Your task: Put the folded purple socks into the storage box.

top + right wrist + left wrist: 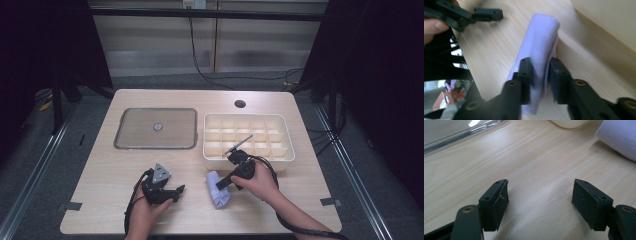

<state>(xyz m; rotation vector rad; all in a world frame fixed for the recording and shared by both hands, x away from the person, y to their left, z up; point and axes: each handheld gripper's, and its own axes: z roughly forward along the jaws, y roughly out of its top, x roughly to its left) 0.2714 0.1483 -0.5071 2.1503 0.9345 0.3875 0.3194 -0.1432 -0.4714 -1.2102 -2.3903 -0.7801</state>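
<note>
- One cloth roll [537, 50], pale lilac, lying on table [110, 165] just before the tray, pinched by right gripper [541, 75].
- One left gripper [540, 202], jaws wide, nothing between.
- One divided tray [248, 136]; compartments apparently bare.
- One lid [155, 128].

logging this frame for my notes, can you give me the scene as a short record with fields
work in hand: gripping a rolled pale lilac cloth on the wooden table
right tool: jaws on either side of the cloth, pinching it
left tool: jaws wide, nothing between them, low over bare table
cream divided tray: beyond the cloth
flat clear lid: left of the tray
</note>
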